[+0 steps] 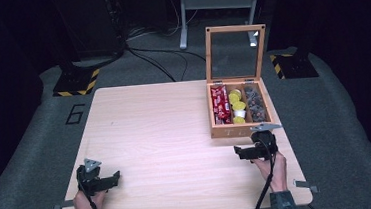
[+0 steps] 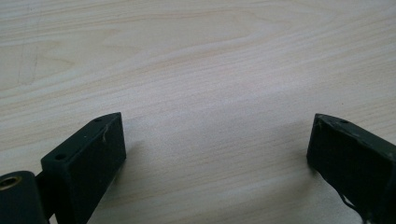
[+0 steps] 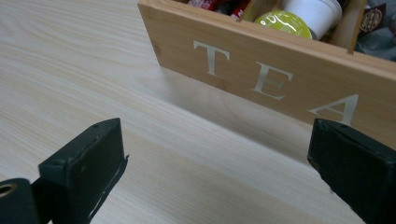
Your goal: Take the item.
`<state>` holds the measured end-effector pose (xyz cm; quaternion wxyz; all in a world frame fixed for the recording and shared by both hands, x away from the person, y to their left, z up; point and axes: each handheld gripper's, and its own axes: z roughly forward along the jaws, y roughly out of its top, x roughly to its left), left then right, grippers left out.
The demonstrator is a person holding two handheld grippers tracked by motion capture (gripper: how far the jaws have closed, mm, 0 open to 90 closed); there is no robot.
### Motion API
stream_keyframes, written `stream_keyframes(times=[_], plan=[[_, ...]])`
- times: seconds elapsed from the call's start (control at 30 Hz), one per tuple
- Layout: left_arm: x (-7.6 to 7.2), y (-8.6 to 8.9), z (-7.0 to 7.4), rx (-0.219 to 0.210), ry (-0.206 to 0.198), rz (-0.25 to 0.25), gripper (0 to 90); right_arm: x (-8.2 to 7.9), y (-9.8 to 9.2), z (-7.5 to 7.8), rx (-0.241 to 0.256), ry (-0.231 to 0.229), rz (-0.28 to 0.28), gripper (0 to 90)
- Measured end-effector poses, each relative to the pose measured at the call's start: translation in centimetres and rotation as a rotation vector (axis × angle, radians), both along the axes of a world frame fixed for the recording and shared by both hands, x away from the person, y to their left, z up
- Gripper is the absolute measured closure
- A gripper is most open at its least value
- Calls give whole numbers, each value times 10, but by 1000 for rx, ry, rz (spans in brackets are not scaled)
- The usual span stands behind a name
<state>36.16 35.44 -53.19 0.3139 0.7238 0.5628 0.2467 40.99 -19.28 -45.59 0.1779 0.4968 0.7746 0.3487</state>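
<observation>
Nearest, left gripper (image 1: 110,179): jaws wide, empty, over bare table (image 1: 161,136) near its front edge.
Right gripper (image 1: 244,151): jaws wide, empty, just before the box.
Wooden box (image 1: 239,128): lid up; front reads "TEA".
Contents: red packets (image 1: 220,104), yellow-topped cups (image 1: 238,105), perhaps dark pods (image 1: 256,105).
Open room: broad tabletop left of box.

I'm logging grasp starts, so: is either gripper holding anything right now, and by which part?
Nothing is held. The left gripper is open over bare table; the right gripper is open just short of the tea box.
</observation>
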Motion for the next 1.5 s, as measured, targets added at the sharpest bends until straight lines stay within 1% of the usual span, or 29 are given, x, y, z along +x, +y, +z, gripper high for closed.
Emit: stream_keyframes(times=[0.03,0.1,0.17,0.27,0.33,0.37,0.4,0.47,0.53,0.63,0.67,0.73,0.8,0.83,0.87,0.9,0.93,0.97,1.0,1.07,1.13,1.17,1.2,1.23,1.3,1.33,1.37,1.43,1.5], plan=[[0,0,0,-3,4,1,43,1,1,2,0,5,2,29],[0,-1,0,-5,-3,4,43,4,4,5,-2,4,8,29],[0,-1,0,-5,2,2,43,8,6,7,-1,-6,18,29],[0,-1,0,-4,-3,3,44,12,9,11,6,0,26,30],[0,-1,0,-5,-3,3,44,16,10,13,12,-1,43,30],[0,0,0,0,-1,0,44,18,11,15,5,-6,45,28],[0,-1,0,-4,-4,3,44,20,12,16,7,1,44,25],[0,-1,0,-4,-1,3,44,25,15,19,14,3,56,22],[0,0,0,-2,-3,1,44,30,17,21,2,2,65,18],[0,0,0,4,1,-3,44,40,20,24,5,5,78,19],[0,0,0,4,-1,-3,44,42,22,25,8,14,69,19],[0,0,0,3,-1,-3,44,47,23,26,5,6,75,22],[0,0,0,0,-3,0,44,52,24,27,15,18,72,22],[0,0,0,3,-1,-3,44,55,24,27,9,17,75,22],[0,0,0,-2,-5,1,44,57,25,28,22,23,67,22],[0,0,0,-2,-5,1,44,57,25,28,22,23,67,22],[0,0,0,4,-1,-3,44,63,25,30,12,16,78,23],[0,0,0,0,-4,1,44,64,26,30,24,22,70,24],[0,0,0,-2,-5,1,45,67,26,31,20,20,81,26],[0,0,0,0,-4,0,45,72,28,34,19,22,80,26],[0,0,0,3,-1,-2,45,74,30,35,21,18,74,27],[0,0,0,5,-1,-4,45,79,32,37,12,24,84,27],[0,0,0,5,-1,-4,44,81,33,38,15,24,81,28],[0,0,0,5,-1,-4,45,84,34,39,12,34,82,31],[0,0,0,2,-4,-1,45,88,36,41,15,30,77,43],[0,0,0,7,1,-7,45,92,37,42,5,24,81,50],[0,0,0,5,-1,-5,45,94,38,42,12,29,79,54],[0,0,0,4,-1,-6,45,99,39,43,4,30,82,66],[0,0,0,4,-1,-6,45,104,43,44,10,32,78,80]])
